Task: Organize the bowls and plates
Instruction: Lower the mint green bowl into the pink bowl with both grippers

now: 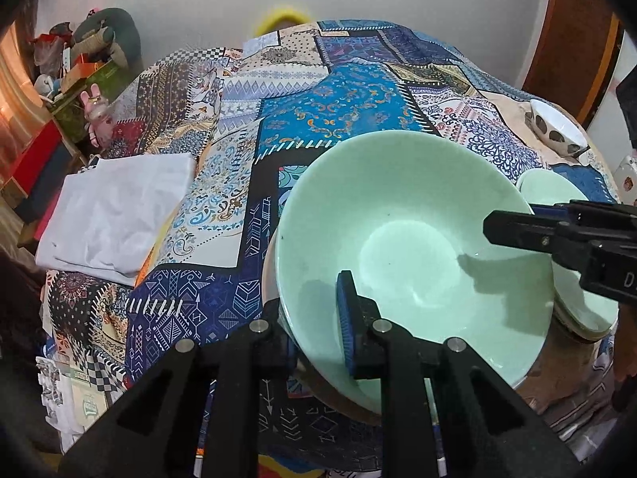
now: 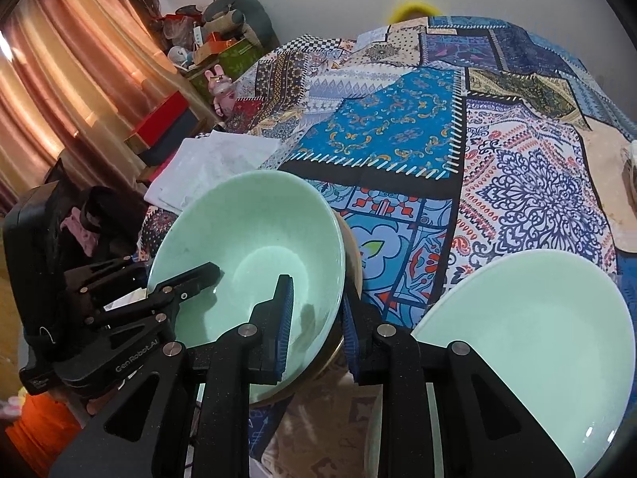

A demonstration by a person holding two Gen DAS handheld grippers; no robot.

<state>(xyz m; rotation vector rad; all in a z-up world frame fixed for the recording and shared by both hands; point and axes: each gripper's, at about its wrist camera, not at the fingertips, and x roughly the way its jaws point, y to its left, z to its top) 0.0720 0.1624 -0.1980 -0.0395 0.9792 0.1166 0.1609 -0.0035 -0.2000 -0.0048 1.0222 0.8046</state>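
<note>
A large mint-green bowl (image 1: 414, 239) sits tilted on a brown-rimmed dish on the patterned tablecloth; it also shows in the right wrist view (image 2: 254, 239). My left gripper (image 1: 318, 318) is shut on the bowl's near rim, one finger inside and one outside. My right gripper (image 2: 318, 318) straddles the bowl's opposite rim, jaws a little apart from it, and shows in the left wrist view (image 1: 513, 227). A second mint-green bowl (image 2: 529, 338) lies to the right; it shows in the left wrist view (image 1: 553, 191). A white spotted bowl (image 1: 557, 127) stands at the far right.
A folded white cloth (image 1: 115, 211) lies at the table's left edge. Boxes and toys (image 1: 79, 75) are stacked beyond the table at the left, by an orange curtain (image 2: 71, 79). The patterned tablecloth (image 1: 338, 99) stretches bare toward the far wall.
</note>
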